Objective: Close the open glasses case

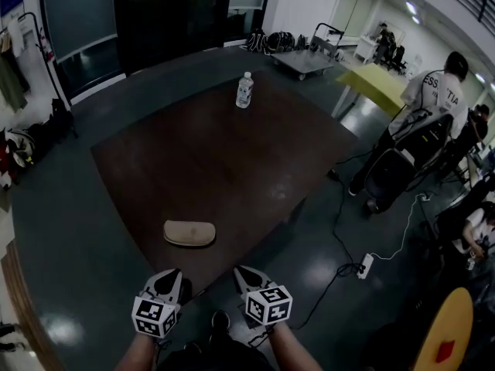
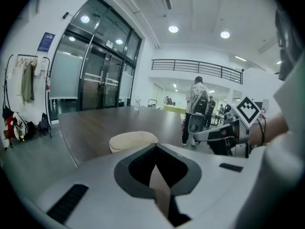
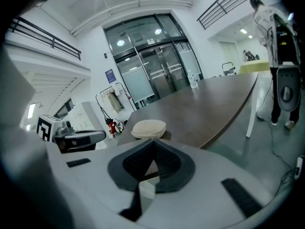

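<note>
A beige oval glasses case [image 1: 189, 233] lies on the dark brown table [image 1: 232, 145] near its front edge, and its lid looks down. The left gripper view has the case [image 2: 133, 140] just ahead; the right gripper view has the case [image 3: 148, 128] ahead too. Both grippers hang off the table's near edge, short of the case and apart from it. My left gripper [image 1: 171, 278] is shut with nothing in it, as its own view [image 2: 155, 152] shows. My right gripper [image 1: 242, 273] is likewise shut and empty [image 3: 153, 150].
A water bottle [image 1: 244, 90] stands at the table's far edge. A person with a backpack [image 1: 433, 99] stands at the right by a black chair [image 1: 398, 168]. A power strip [image 1: 363, 265] with cables lies on the floor. A yellow-green table [image 1: 375, 83] and a cart [image 1: 305, 60] stand beyond.
</note>
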`<state>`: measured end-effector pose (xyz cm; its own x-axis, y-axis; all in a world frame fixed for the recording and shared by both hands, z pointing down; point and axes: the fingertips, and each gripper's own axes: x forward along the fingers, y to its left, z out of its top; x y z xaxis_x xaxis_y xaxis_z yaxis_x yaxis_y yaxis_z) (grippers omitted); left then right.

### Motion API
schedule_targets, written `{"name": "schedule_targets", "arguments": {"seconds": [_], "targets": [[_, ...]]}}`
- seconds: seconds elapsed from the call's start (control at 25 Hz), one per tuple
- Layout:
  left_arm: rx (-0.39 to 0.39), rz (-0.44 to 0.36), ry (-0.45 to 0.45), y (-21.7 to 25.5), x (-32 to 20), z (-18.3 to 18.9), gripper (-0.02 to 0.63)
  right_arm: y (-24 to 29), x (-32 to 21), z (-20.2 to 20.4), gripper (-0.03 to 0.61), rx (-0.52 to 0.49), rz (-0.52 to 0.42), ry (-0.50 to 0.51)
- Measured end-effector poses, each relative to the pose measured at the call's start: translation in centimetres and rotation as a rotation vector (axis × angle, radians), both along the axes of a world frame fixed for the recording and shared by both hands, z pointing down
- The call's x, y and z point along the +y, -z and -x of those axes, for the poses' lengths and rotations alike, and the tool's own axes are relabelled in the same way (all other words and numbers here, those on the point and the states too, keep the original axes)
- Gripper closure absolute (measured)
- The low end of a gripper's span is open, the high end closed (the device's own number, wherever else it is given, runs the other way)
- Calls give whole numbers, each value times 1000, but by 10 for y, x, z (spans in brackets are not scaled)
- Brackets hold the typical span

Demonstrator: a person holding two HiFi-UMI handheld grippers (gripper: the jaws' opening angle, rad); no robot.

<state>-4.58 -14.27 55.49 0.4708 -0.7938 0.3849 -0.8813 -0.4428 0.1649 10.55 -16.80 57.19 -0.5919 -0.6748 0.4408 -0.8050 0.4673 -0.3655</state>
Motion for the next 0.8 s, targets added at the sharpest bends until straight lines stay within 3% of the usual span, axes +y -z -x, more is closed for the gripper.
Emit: {"name": "schedule_targets", "arguments": {"seconds": [0.32, 0.8], "targets": [[66, -82, -3, 35, 48, 27, 604, 29, 42, 30, 589, 1, -82, -46], [96, -159, -25, 61, 172, 67, 604, 66, 180, 86, 589, 8, -204, -41]]}}
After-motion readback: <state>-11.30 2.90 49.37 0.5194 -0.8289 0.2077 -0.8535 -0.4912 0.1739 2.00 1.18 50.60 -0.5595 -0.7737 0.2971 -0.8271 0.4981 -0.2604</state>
